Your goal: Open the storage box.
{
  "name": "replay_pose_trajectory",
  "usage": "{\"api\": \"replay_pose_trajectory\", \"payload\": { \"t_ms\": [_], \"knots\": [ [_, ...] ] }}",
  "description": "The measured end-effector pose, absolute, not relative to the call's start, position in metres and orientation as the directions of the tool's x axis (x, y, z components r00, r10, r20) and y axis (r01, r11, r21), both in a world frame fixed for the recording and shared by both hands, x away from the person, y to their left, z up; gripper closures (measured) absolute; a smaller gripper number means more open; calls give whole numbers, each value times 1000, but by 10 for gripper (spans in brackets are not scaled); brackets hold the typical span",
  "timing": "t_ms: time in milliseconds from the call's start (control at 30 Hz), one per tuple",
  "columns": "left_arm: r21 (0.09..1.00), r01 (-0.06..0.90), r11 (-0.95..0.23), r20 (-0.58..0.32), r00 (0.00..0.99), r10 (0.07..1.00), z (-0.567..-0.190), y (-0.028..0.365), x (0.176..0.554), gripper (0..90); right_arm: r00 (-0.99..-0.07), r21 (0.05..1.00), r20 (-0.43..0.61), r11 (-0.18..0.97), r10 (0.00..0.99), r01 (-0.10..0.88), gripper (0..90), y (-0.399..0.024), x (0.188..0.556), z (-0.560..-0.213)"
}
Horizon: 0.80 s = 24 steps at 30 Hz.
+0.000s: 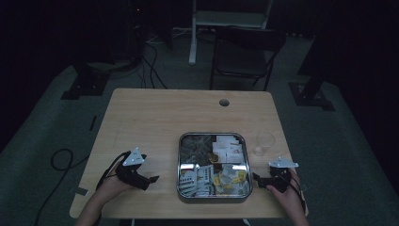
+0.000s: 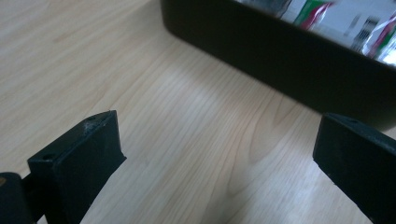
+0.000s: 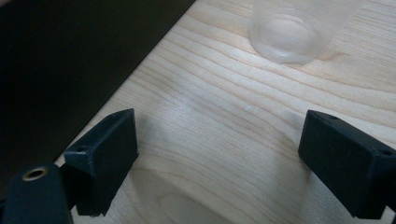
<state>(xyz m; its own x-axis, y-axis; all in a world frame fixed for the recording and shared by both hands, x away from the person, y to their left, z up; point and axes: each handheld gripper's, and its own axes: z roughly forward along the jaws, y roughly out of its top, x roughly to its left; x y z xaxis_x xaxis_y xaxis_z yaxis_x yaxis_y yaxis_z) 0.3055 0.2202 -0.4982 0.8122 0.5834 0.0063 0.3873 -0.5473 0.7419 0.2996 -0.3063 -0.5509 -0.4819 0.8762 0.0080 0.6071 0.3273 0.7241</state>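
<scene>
From the high view, a light wooden bench (image 1: 155, 117) carries a square metal tray (image 1: 212, 167) near its front edge, packed with paper sachets and small packets (image 1: 221, 176). A clear plastic cup (image 1: 264, 142) stands upright just beside the tray's right wall, apart from it. The left hand-held gripper (image 1: 151, 180) sits on the bench to the left of the tray, near but not touching it, gripped by the person's left hand (image 1: 110, 186). The right hand-held gripper (image 1: 256, 178) lies close to the tray's right front corner, held by the right hand (image 1: 287, 190) — the cup is beyond it, farther from the person.

In the left gripper view, the left hand-held gripper (image 2: 219, 154) has its black jaws spread wide with bare wood grain between them. The tray's dark side wall (image 2: 280, 65) crosses ahead, and blurred white, green and red packets (image 2: 336, 23) show over its rim.

In the right gripper view, the right hand-held gripper (image 3: 219, 154) is likewise spread wide over bare wood, pinching nothing. The tray's wall (image 3: 70, 60) runs along the left — the cup's base (image 3: 285, 37) stands ahead, well clear of the jaws.
</scene>
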Motion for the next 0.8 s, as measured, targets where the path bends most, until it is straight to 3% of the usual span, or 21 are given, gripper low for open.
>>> {"api": "replay_pose_trajectory", "payload": {
  "t_ms": [800],
  "knots": [
    [777, 312, -546, -17, 879, 477, -478, 172, 315, 17, -482, 724, 8, 327, 876, 607, 111, -306, 300, -551]
  ]
}}
